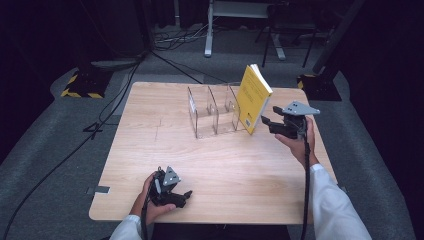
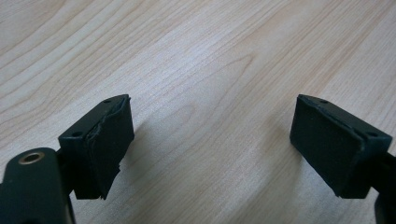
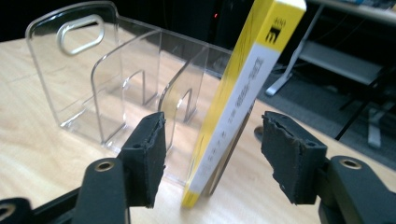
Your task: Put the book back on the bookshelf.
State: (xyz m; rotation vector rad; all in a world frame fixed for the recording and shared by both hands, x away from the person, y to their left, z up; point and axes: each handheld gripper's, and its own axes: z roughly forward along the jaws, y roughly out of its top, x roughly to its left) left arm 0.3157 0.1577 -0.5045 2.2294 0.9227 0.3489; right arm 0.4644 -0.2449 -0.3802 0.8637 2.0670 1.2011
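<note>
A yellow book (image 1: 253, 98) stands on its edge at the right end of a clear plastic rack (image 1: 212, 112), its top tilted to the right; what props it I cannot tell. My right gripper (image 1: 266, 122) is just right of the book, near its lower edge. In the right gripper view the book's spine (image 3: 243, 93) lies between the two pads (image 3: 149, 144) with a gap on each side, so the jaws are open and the rack (image 3: 93, 79) shows behind. My left gripper (image 1: 182, 196) rests low at the table's front left, open (image 2: 210, 140), with bare wood between its pads.
The wooden table (image 1: 225, 170) has room in front of the rack. The rack's slots stand without anything in them. Beyond the far edge are cables (image 1: 175, 37), a white desk leg (image 1: 207, 30) and black stands with striped bases (image 1: 82, 82).
</note>
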